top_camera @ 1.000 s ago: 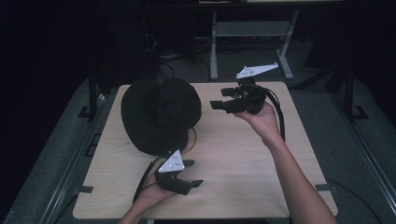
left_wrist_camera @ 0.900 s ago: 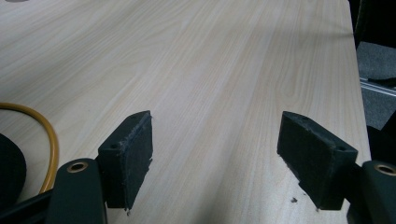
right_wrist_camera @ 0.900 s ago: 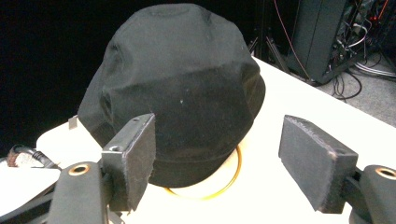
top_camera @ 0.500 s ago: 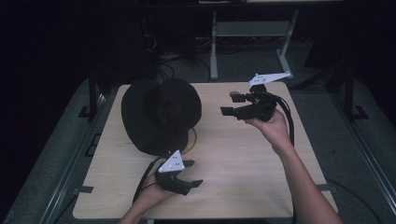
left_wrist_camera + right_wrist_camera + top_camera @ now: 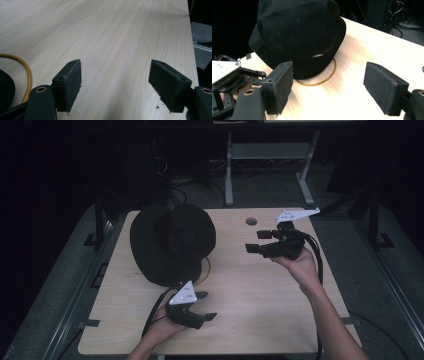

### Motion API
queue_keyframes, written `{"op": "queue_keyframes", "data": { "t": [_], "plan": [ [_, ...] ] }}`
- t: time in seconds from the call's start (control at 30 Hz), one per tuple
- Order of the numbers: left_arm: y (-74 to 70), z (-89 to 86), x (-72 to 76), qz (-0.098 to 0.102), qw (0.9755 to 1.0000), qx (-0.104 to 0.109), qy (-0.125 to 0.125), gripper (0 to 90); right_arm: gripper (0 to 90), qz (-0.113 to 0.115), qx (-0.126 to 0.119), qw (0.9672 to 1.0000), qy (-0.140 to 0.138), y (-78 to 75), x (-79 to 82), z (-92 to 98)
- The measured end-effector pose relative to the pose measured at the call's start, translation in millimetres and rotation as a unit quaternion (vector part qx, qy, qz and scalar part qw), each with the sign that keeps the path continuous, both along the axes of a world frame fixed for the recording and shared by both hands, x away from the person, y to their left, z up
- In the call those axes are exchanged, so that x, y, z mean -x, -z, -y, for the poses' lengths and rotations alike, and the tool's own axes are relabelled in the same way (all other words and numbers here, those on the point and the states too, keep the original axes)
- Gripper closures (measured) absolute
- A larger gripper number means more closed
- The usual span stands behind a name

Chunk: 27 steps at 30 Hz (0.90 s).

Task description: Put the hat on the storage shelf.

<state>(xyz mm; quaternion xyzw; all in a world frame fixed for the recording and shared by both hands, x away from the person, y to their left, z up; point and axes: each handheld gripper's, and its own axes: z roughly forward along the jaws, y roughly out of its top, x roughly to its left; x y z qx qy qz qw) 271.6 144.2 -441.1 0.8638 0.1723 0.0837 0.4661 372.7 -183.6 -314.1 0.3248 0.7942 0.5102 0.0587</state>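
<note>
— How were my tools set?

— My right gripper (image 5: 253, 241) had just been opening, wide, nothing between its jaws; my left gripper (image 5: 206, 306) sat spread and empty. The black hat (image 5: 172, 242) lay on the table's (image 5: 260, 295) far left, over a yellow ring (image 5: 329, 75).

— Best approach?

— I judged: low, toward the brim.

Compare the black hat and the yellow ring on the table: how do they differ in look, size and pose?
The black hat is dark fabric with a full crown and a brim; the yellow ring is a thin, bare hoop. The hat is far larger and stands tall, while the ring lies flat. The hat is in full sight, but the ring is partly hidden under the hat's brim. Both rest on the wooden table, and neither is held by any tongs.
</note>
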Motion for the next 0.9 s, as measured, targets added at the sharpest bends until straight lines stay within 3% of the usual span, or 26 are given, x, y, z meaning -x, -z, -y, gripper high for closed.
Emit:
{"op": "queue_keyframes", "data": {
  "t": [0.9],
  "plan": [
    [1.6,0.2,0.0,-0.006,0.9999,0.006,-0.006,25.4,19.4,-0.027,0.001,0.9996,0.01,43.2,32.6,32.7]
  ]
}}
